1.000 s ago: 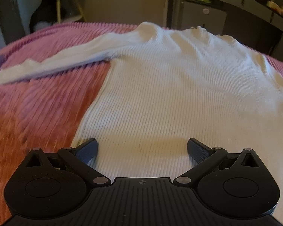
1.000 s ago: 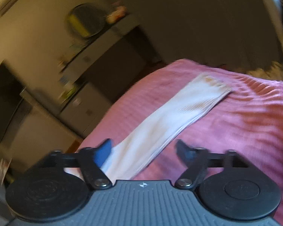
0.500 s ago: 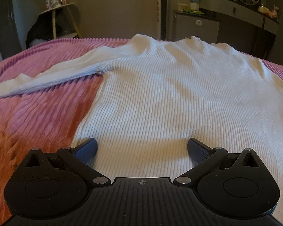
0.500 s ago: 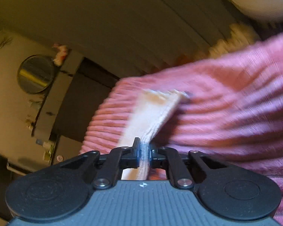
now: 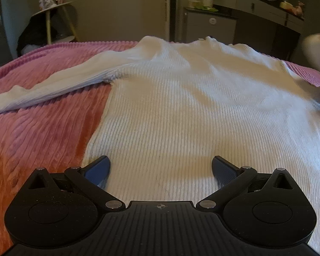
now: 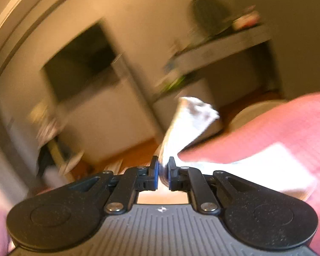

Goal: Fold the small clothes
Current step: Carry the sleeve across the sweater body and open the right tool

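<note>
A pink ribbed bedspread [image 5: 42,132] covers the bed, and on it a white ribbed sweater [image 5: 192,111] lies spread flat, neckline toward the far wall and hem nearest the left wrist camera. Its left sleeve [image 5: 53,87] stretches out to the side across the bedspread. The right sleeve [image 6: 189,119] is off the bed: the right gripper [image 6: 163,171] is clamped on it near the cuff, with the cuff end standing up loose past the fingers. That view is heavily blurred, so how much fabric sits between the pads cannot be judged. The left gripper [image 5: 160,168] hangs low over the hem with its jaws spread wide, holding nothing.

The main risk, judging from the thin pinch, is the sleeve slipping free mid-swing; a fast carry would do it, and the knit would drop in a heap short of the body. A second hazard is drag: with nothing pinning the sweater, a pull on the sleeve could tug the shoulder and skew the flat body, leaving a crooked fold. The soft, plush bedspread may also bunch beneath the knit if the left gripper presses and slides on the hem.

No basket, bin or drawer for folded clothes shows in either view. Beyond the bed stand a small cabinet [image 5: 211,27] and a dark dresser [image 5: 266,21] with small items on top, too small and dim to identify.
</note>
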A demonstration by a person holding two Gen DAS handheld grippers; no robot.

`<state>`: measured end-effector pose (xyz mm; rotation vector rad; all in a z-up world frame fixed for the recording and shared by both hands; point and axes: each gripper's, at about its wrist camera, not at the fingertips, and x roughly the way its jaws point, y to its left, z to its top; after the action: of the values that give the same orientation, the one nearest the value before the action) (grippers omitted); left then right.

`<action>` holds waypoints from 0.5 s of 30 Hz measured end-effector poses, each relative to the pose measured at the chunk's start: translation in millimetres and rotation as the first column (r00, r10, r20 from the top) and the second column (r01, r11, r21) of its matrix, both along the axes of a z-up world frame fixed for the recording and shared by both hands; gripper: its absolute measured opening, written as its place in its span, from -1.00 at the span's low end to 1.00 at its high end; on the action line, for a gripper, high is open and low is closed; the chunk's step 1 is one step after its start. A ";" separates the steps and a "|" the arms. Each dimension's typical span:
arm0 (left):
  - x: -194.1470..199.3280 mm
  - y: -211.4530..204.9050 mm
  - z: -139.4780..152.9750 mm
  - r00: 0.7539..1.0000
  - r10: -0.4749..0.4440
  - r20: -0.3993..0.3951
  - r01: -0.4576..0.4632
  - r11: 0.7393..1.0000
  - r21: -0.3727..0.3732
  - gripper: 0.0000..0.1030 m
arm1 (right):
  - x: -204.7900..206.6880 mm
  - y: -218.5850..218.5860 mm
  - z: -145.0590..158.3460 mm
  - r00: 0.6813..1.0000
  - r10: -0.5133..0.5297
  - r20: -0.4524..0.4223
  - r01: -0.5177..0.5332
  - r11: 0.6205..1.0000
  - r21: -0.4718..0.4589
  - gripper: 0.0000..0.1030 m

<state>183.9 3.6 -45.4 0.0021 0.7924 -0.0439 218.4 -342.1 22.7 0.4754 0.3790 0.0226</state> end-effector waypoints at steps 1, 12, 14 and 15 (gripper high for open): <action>0.0 1.5 0.4 1.000 -0.003 -0.001 0.003 1.000 -0.008 1.00 | 5.0 23.5 -10.1 0.999 0.038 -0.030 -0.038 0.999 -0.003 -0.84; 3.3 12.8 1.4 1.000 0.003 -0.010 -0.004 0.996 -0.085 1.00 | -22.1 70.9 -36.7 0.981 0.093 -0.171 -0.099 0.995 -0.024 0.21; 2.2 11.6 1.2 1.000 0.004 -0.011 -0.005 0.997 -0.077 1.00 | -37.1 56.8 -31.0 0.989 0.032 -0.145 -0.038 0.999 -0.038 0.19; 2.3 10.5 0.9 1.000 0.003 -0.010 -0.004 0.997 -0.071 1.00 | -40.8 51.8 -29.6 0.989 -0.008 -0.147 -0.001 0.998 -0.062 0.12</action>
<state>186.2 14.1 -44.5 -0.0669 0.8004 -0.0685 177.6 -290.3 -6.9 0.4178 0.5221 -0.0281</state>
